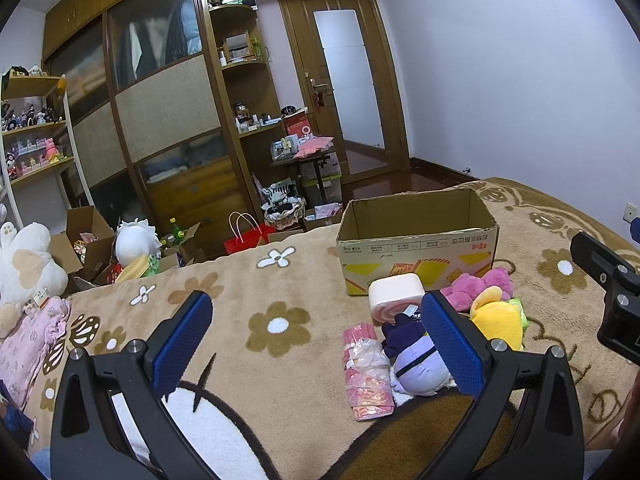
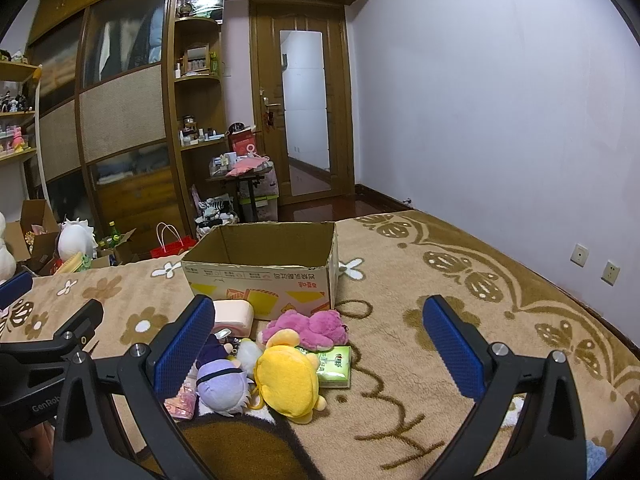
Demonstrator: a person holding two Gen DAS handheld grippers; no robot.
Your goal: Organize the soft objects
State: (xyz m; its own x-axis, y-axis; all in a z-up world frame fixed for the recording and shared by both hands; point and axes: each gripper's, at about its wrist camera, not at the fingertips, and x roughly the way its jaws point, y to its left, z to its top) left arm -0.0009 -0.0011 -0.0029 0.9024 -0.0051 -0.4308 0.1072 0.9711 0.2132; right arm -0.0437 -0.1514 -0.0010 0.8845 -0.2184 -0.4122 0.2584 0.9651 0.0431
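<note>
Both your left claw (image 1: 316, 344) and right claw (image 2: 318, 346) gape wide, holding nothing. The plush pile (image 2: 288, 376) sits on the bed just near of the cardboard box (image 2: 260, 272); grabbing 2 together risks dropping 1.

Black gripper frames with silver screws; fingers (image 1: 188, 340) padded textured blue.

We see only part of the purple plush (image 2: 221, 380): the right claw's left finger (image 2: 182, 350) covers its near side. Beside the purple plush, the green packet (image 2: 335, 366) is half under the yellow plush (image 2: 287, 380). We cannot read the cardboard box (image 2: 260, 276) print, and its floor is hidden by its front wall.
</note>
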